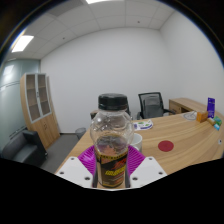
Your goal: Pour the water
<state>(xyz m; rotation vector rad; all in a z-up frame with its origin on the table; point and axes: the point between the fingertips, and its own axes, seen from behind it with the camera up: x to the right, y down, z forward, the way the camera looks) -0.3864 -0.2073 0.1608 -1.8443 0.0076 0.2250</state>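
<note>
A clear plastic bottle with a black cap and a yellow and black label stands upright between my fingers, held up above the wooden table. My gripper is shut on the bottle's lower body, and the purple pads press on both of its sides. The bottle looks mostly empty, with dark liquid low down near the label. A white cup shows just behind the bottle on the right, partly hidden by it.
A red coaster lies on the table beyond the cup. Small items and a blue box sit at the table's far end. A black office chair stands behind the table, and a wooden cabinet is by the left wall.
</note>
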